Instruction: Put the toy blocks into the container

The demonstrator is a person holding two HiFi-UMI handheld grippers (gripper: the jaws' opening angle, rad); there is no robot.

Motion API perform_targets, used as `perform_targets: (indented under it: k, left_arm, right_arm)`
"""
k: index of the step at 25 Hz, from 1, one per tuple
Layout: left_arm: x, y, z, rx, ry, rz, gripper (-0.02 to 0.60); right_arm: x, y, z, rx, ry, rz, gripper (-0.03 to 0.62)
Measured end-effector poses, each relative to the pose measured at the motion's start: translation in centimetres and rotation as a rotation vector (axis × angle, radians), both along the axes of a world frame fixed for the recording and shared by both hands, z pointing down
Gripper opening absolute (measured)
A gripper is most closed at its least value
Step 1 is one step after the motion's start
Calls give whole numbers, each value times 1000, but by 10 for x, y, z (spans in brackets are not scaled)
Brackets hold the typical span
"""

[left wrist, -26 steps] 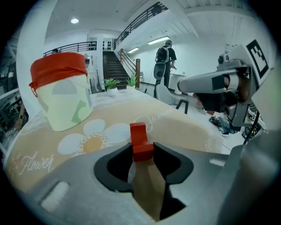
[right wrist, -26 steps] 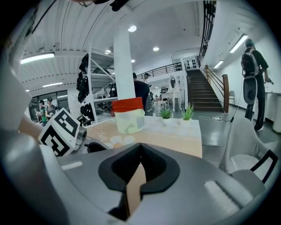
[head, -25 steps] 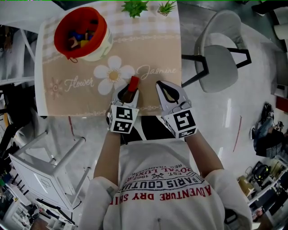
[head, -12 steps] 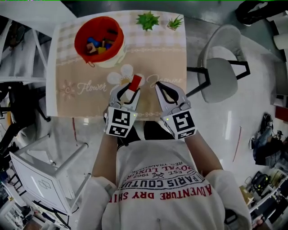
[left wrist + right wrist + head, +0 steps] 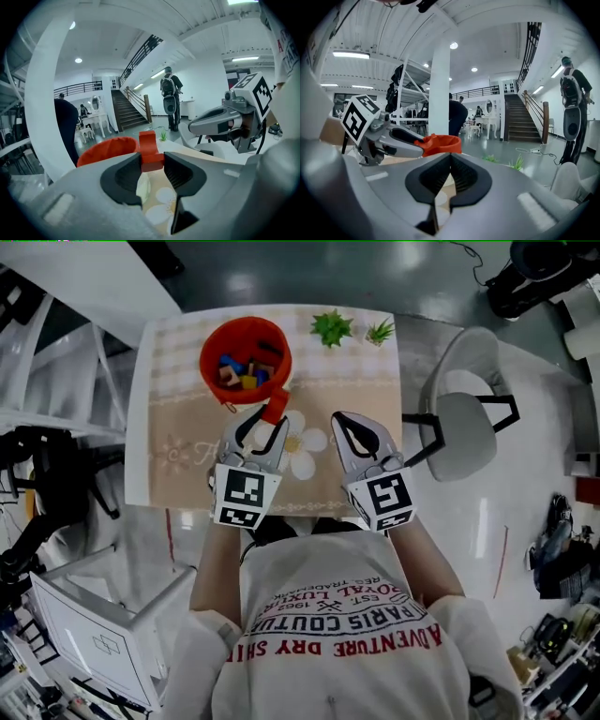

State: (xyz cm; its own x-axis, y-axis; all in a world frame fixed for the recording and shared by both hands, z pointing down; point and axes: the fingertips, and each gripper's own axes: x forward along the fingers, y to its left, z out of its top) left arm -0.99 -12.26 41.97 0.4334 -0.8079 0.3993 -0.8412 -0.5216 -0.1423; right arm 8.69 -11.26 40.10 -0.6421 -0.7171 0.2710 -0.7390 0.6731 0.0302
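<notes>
Clamping the red block (image 5: 149, 150) by its near end, our left gripper (image 5: 152, 165) hangs just short of the bucket (image 5: 204, 364). Our right gripper (image 5: 450, 161), level with it, is closed on nothing, likely parked out of the way. The block's long axis runs on from the jaws, its free end pointing up toward the bucket's rim, ready to drop among the blocks inside (image 5: 242, 371).

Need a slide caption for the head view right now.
Left claw grips a red block beside the red bucket; right claw, shut and empty, hovers over the flowered mat.
</notes>
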Motion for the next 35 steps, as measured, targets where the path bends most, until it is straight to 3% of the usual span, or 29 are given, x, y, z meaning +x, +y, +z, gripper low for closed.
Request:
perform_targets:
  k: [5, 11, 22, 28, 31, 35]
  left_arm:
    - [-29, -20, -23, 44, -1, 4, 158]
    - [-64, -49, -28, 41, -7, -2, 156]
    - [-103, -86, 12, -69, -41, 9, 158]
    - [-105, -93, 19, -100, 6, -3, 161]
    - [-108, -93, 17, -87, 22, -16, 265]
    - [-107, -85, 6, -48, 21, 0, 291]
  right_arm:
    - [-22, -14, -13, 36, -5, 17, 2]
    - [-45, -30, -22, 64, 1, 49, 2]
    - [-67, -52, -8, 30, 30, 117, 2]
    - [-74, -54, -3, 25, 43, 141, 2]
    - [-76, -54, -7, 36, 44, 141, 2]
    - [-77, -50, -13, 53, 45, 135, 2]
